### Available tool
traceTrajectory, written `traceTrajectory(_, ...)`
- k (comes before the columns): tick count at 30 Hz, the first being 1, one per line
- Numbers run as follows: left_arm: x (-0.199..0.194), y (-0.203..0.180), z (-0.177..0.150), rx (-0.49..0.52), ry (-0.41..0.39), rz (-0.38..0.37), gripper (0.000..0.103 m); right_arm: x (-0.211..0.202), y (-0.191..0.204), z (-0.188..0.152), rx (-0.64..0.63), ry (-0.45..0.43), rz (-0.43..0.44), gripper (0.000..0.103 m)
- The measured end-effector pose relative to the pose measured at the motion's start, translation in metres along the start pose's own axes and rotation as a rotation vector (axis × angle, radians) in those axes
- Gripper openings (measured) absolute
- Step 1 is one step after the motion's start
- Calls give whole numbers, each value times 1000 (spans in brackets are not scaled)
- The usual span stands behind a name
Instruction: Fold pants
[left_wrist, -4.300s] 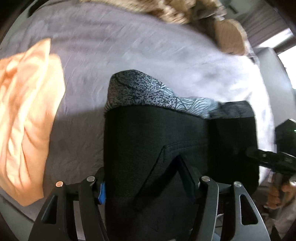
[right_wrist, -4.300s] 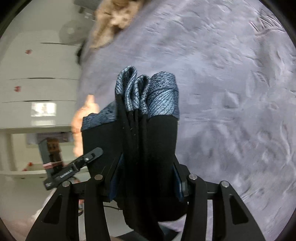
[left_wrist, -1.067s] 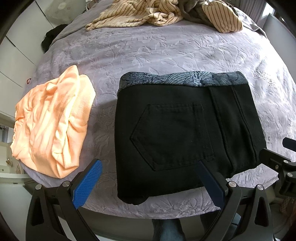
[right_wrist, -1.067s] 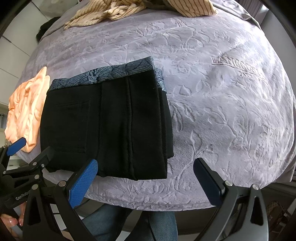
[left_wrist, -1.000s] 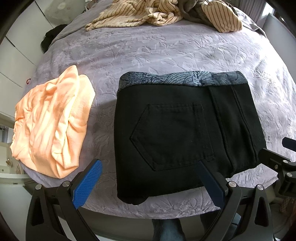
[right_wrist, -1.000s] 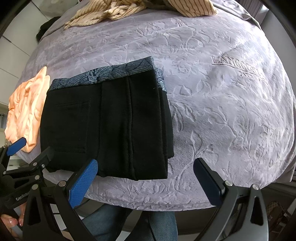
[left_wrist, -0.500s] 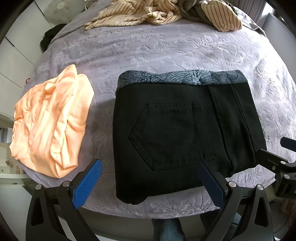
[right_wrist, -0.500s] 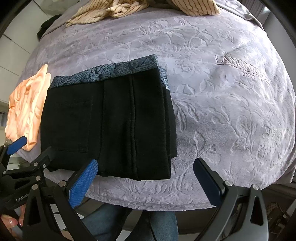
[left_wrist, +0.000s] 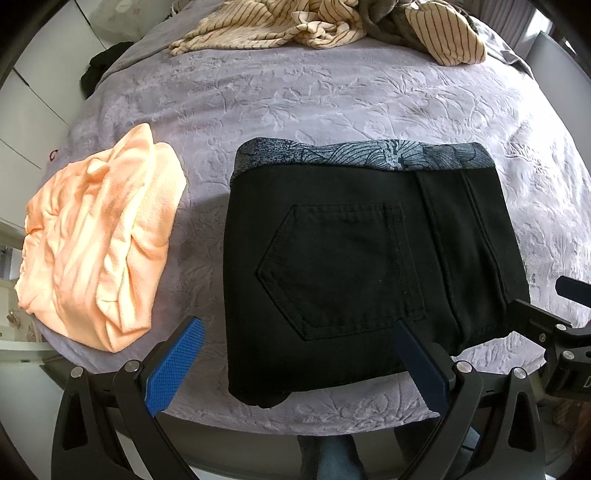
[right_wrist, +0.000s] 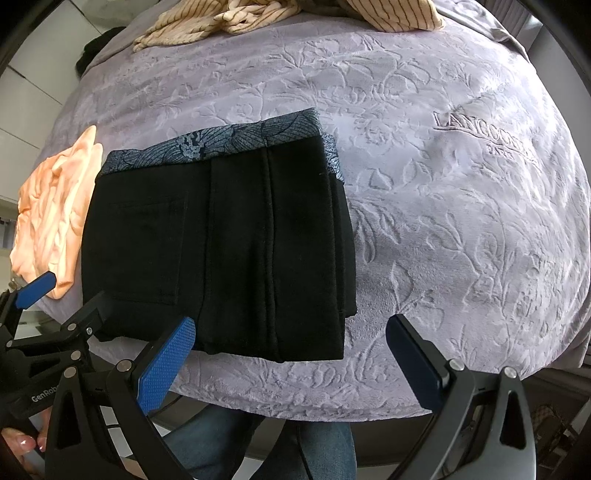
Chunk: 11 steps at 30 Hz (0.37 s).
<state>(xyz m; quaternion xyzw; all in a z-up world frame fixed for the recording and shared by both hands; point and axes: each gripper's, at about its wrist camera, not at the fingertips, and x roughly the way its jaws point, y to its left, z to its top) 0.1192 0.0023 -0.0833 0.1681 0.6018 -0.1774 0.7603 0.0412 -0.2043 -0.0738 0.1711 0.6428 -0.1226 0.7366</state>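
Both grippers spread wide, holding nothing: left gripper (left_wrist: 295, 363), right gripper (right_wrist: 291, 356) | both hang off the near edge of the bed (right_wrist: 461, 229) | pants (left_wrist: 362, 254) lie folded into a flat black block near that edge | fold looks done; next move probably only a tidy or pulling away

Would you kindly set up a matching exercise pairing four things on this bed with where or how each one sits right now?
Things:
1. black pants
2. orange garment
3. striped clothes
4. left gripper

Places or states:
A. heaped at the bed's far edge
B. open, holding nothing
C. folded into a compact rectangle, patterned grey band along its far edge
D. lying to the left of the folded stack

Pairs: 1-C, 2-D, 3-A, 4-B
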Motion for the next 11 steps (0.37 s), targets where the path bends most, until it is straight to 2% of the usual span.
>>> traceTrajectory(11, 1, 3, 1, -4, 0, -16, 103, 1, -1, 0, 2, -1, -1, 103)
